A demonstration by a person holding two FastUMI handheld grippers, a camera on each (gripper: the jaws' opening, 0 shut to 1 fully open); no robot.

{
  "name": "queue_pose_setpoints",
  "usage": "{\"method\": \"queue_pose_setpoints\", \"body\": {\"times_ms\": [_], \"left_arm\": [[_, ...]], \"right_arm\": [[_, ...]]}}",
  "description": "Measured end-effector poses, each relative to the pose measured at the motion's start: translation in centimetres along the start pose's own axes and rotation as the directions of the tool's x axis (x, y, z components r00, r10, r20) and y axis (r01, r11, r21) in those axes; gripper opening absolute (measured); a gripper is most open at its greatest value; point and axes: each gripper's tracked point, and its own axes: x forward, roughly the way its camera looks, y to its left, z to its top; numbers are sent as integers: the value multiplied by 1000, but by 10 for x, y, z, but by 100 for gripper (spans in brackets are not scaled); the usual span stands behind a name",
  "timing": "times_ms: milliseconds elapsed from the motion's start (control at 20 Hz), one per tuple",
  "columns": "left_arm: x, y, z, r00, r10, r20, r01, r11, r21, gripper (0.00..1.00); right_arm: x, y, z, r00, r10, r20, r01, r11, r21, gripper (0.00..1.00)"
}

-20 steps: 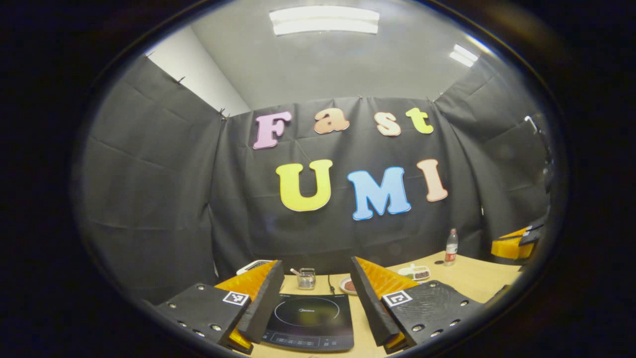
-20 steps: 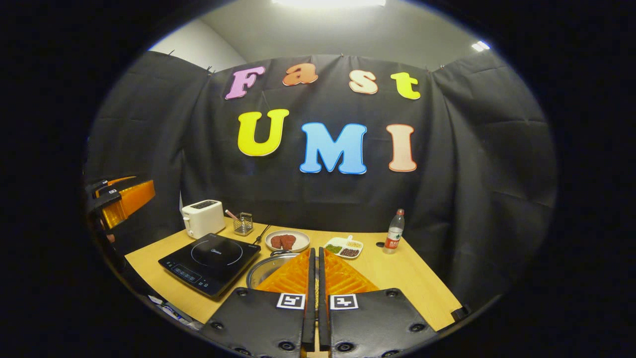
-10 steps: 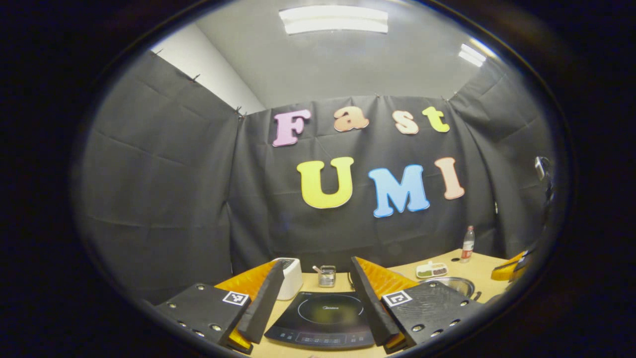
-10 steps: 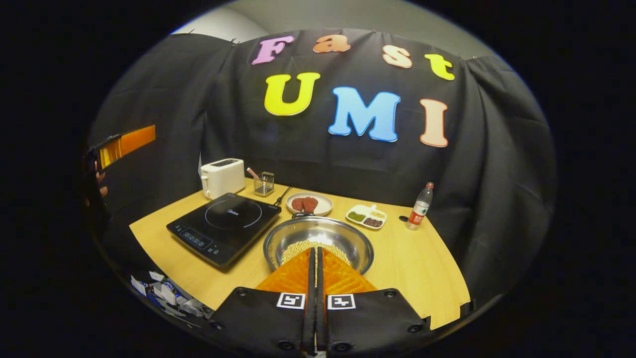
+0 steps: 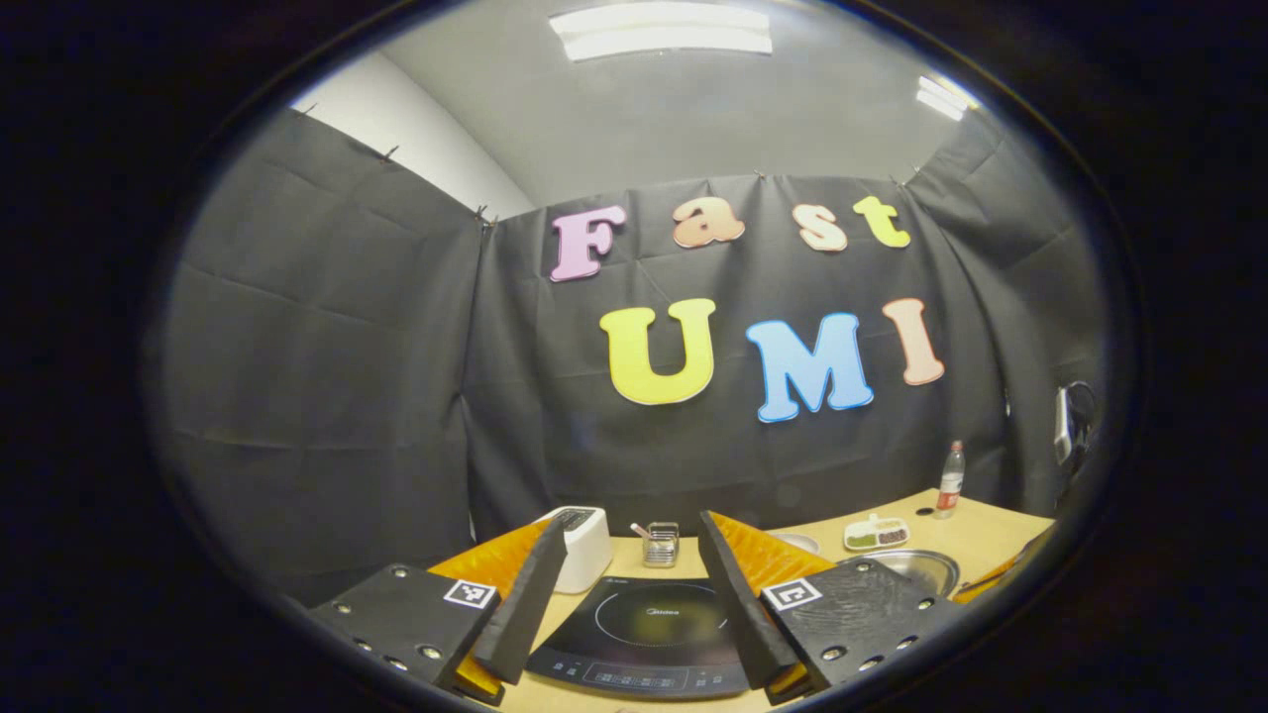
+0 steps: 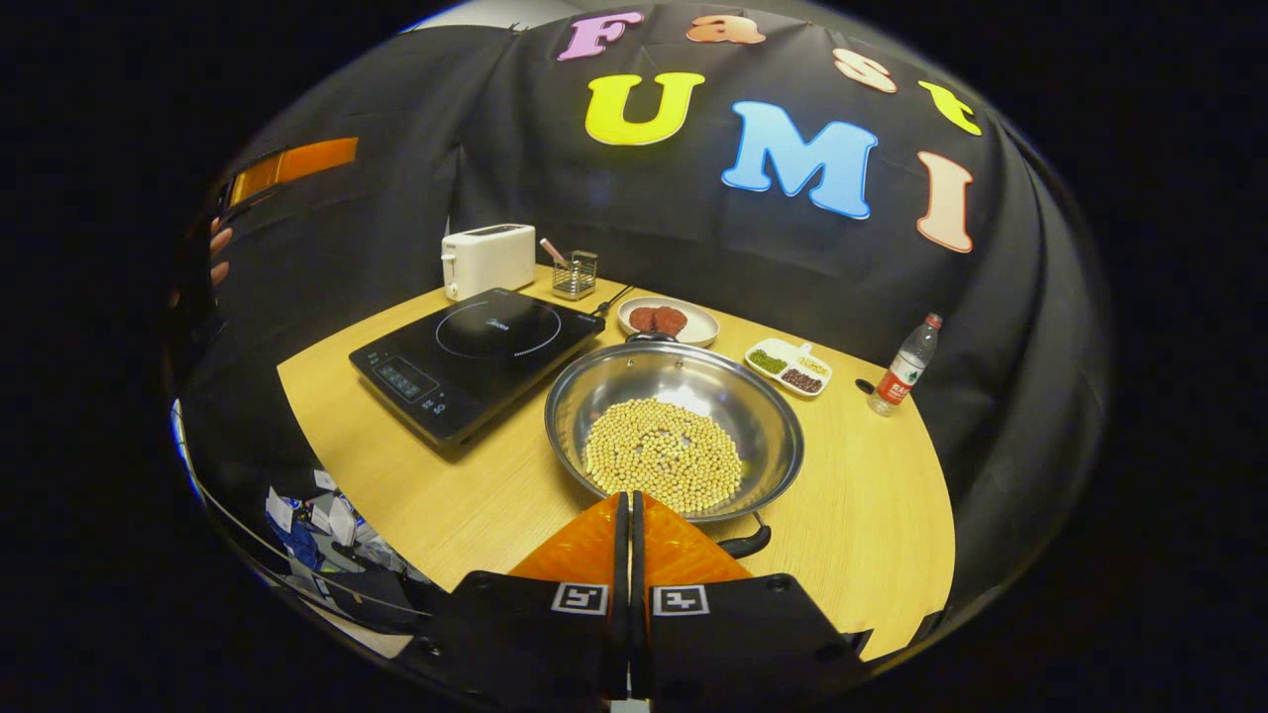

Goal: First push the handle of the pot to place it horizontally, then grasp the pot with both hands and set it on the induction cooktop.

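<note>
A steel pot (image 6: 755,421) holding pale beans sits on the wooden table (image 6: 862,515), just right of the black induction cooktop (image 6: 475,349). One dark pot handle (image 6: 745,543) points toward me and another (image 6: 649,338) lies at the far rim. My right gripper (image 6: 627,497) is shut with nothing in it, its tips above the pot's near rim. My left gripper (image 5: 630,525) stands open above the cooktop (image 5: 654,634), with the pot (image 5: 916,569) off to its right. The left gripper (image 6: 292,163) and the hand holding it also show high at the left of the right gripper view.
Along the back stand a white toaster (image 6: 487,259), a wire utensil holder (image 6: 575,274), a plate of meat (image 6: 669,320), a divided dish (image 6: 790,364) and a bottle (image 6: 903,366). The table's front edge is close under the right gripper.
The right gripper view has tipped down and come closer, so the whole pot and its beans now show. The left gripper view has swung, bringing the toaster and pot into sight.
</note>
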Motion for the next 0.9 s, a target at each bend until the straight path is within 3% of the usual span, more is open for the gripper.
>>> {"method": "queue_pose_setpoints", "body": {"times_ms": [400, 900], "left_arm": [[18, -19, -10, 997, 69, -34, -68, 997, 30, 82], [45, -47, -15, 994, 94, -54, -91, 994, 56, 79]], "right_arm": [[39, 3, -40, 977, 150, -152, -150, 989, 9, 2], [62, -13, -49, 957, 210, -199, -209, 978, 25, 2]]}}
